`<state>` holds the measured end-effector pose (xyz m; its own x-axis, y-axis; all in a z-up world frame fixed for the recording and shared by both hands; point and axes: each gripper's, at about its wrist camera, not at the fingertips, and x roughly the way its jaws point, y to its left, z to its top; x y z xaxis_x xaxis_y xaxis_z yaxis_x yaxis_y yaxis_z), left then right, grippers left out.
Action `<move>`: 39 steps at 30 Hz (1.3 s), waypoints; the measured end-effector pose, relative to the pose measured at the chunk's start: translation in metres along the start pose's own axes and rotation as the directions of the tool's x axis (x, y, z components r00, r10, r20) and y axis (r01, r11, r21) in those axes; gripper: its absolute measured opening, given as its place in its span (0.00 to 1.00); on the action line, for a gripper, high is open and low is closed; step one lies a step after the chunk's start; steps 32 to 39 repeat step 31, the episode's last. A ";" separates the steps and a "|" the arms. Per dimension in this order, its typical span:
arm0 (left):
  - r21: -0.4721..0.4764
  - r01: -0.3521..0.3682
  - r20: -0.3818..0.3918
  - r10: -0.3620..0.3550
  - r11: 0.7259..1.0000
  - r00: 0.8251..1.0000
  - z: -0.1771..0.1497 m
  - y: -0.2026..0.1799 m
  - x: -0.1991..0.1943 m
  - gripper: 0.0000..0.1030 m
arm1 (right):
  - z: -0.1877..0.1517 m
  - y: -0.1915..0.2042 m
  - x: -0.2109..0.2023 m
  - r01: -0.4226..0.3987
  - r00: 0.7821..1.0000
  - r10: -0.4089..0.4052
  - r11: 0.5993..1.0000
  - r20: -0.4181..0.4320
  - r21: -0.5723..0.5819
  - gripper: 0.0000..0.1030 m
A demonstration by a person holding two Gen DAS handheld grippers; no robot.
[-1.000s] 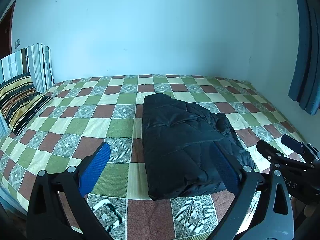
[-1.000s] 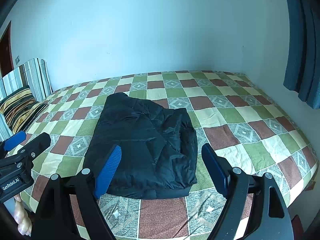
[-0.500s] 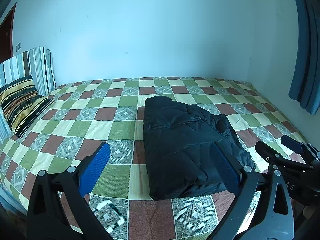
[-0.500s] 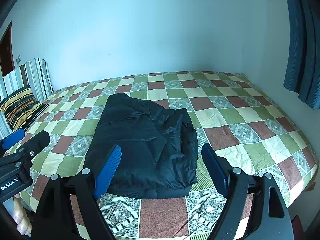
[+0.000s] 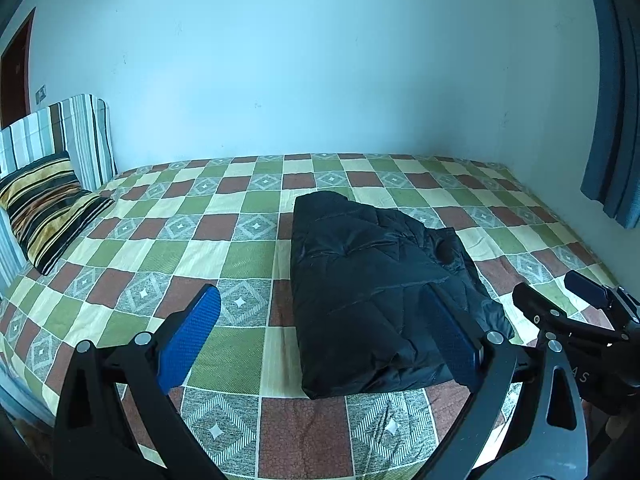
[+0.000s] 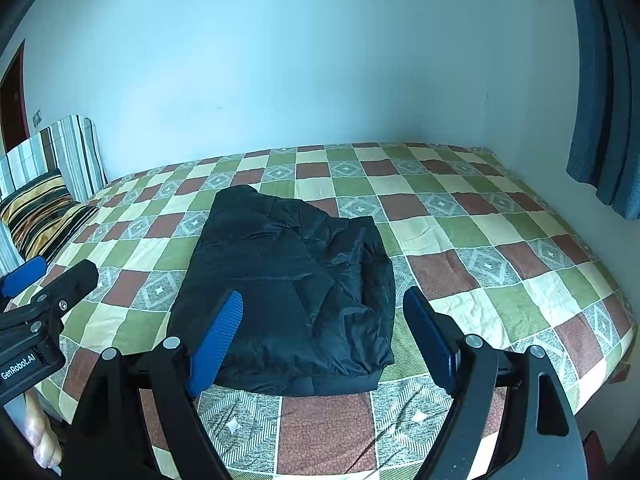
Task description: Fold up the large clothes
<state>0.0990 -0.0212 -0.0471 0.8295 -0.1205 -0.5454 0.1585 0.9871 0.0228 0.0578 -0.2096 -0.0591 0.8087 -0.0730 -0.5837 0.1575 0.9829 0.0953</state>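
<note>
I am looking at the black padded jacket, which is lying folded into a thick bundle near the middle of the bed, its nearer edge sitting close to the bed's front side. In the right wrist view the same jacket is resting flat on the checked bedspread, with nothing on top of it. I am holding the left tool above the front edge of the bed with its jaws standing wide apart and nothing between the blue pads; it is not touching the jacket. I am holding the right tool the same way, jaws spread wide and gripping nothing, hovering in front of the jacket's nearer edge. Each tool is showing at the side of the other's view. A striped pillow is leaning at the head of the bed on the left, well apart from the jacket, against a striped headboard cushion. A blue curtain is hanging at the right, beside the pale wall.
</note>
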 end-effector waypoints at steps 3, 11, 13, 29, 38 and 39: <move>0.004 0.007 -0.001 -0.007 1.000 1.000 0.000 -0.001 -0.001 0.96 | 0.000 -0.001 0.000 -0.001 1.000 0.001 1.000 0.000 -0.001 0.79; 0.001 0.014 0.015 -0.014 1.000 1.000 0.000 -0.002 -0.004 0.96 | -0.001 -0.002 0.000 0.002 1.000 -0.002 1.000 0.001 -0.009 0.79; -0.001 0.025 0.012 -0.025 1.000 1.000 0.000 -0.002 -0.003 0.96 | -0.001 -0.003 0.000 0.002 1.000 -0.002 1.000 0.000 -0.011 0.79; 0.007 -0.025 0.011 0.025 1.000 1.000 -0.001 0.005 0.018 0.98 | -0.003 -0.015 0.011 0.015 1.000 -0.015 1.000 -0.009 -0.007 0.79; -0.008 -0.039 -0.012 0.039 0.999 0.999 -0.001 0.015 0.028 0.98 | -0.002 -0.025 0.016 0.026 1.000 -0.026 1.000 -0.015 0.006 0.79; -0.008 -0.039 -0.012 0.039 0.999 0.999 -0.001 0.015 0.028 0.98 | -0.002 -0.025 0.016 0.026 1.000 -0.026 1.000 -0.015 0.006 0.79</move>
